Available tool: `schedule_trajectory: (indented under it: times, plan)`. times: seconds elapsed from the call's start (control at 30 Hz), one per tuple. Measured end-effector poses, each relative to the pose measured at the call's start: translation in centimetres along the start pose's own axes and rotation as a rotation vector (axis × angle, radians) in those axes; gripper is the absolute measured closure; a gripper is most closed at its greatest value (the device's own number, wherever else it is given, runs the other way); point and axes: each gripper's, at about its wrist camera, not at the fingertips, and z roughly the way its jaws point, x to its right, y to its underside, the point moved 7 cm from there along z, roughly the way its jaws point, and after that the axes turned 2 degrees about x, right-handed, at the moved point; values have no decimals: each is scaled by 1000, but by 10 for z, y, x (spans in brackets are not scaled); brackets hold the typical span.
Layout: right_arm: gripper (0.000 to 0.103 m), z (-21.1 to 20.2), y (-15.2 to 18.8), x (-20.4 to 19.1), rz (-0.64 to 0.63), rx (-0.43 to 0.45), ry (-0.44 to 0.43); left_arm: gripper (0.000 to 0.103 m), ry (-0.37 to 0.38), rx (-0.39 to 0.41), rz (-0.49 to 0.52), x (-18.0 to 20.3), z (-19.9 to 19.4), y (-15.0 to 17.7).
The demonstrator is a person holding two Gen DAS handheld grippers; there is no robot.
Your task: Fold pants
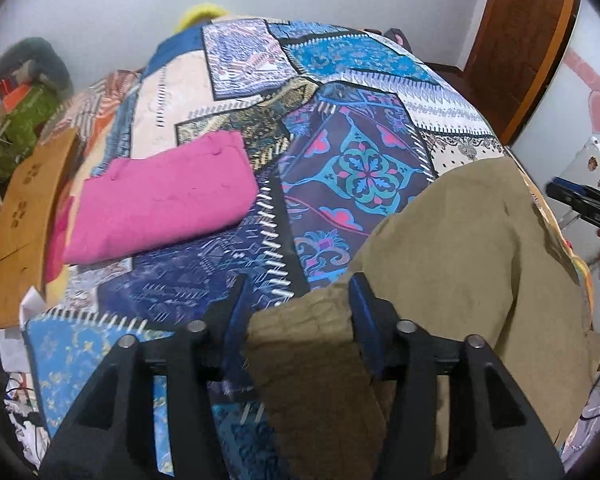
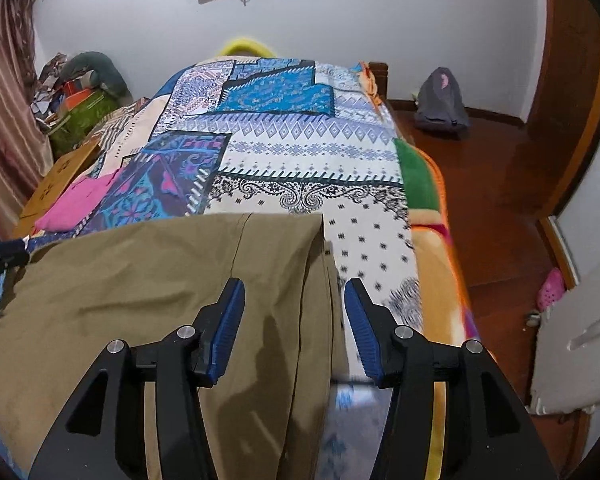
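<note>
left tool (image 1: 298,296) – fingers apart, straddling khaki pants (image 1: 452,248) | pink cloth (image 1: 160,200) – on bedspread (image 1: 352,120)

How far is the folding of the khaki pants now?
Done: a pink garment lies folded on the bed cover. In hand: the khaki pants lie partly folded; the left tool and right tool are open over their edge. Left: grip and finish folding.

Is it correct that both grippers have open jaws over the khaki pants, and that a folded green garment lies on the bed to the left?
Not quite: the folded garment is pink, not green, as the left wrist view shows. The rest holds: the left gripper and right gripper have open jaws over the khaki pants on the bed.
</note>
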Motion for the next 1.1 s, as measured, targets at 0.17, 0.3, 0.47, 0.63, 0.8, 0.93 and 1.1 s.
schedule_trajectory:
  times: [0.17, 0.3, 0.47, 0.63, 0.8, 0.93, 1.1]
  plan:
    - [55, 39, -10, 0, 3, -54, -69, 39, 32, -37, -5, -1, 18, 1]
    - [55, 64, -11, -2, 2, -93, -90, 36, 22, -36, 0, -1, 28, 4]
    - [91, 78, -7, -3, -17, -119, -100, 35, -52, -34, 28, -1, 39, 3]
    - [96, 74, -6, -8, -120, -77, -18, 35, -100, -23, 42, -1, 42, 5]
    - [96, 69, -10, -5, -166, -66, 78, 35, -109, -38, 43, -4, 43, 2]
    - [95, 55, -19, 2, -178, -37, 173, 35, -159, -28, 82, -6, 33, -7]
    - [87, 25, -19, 5, -134, -28, 117, 36, -90, 42, 43, 2, -8, -23]
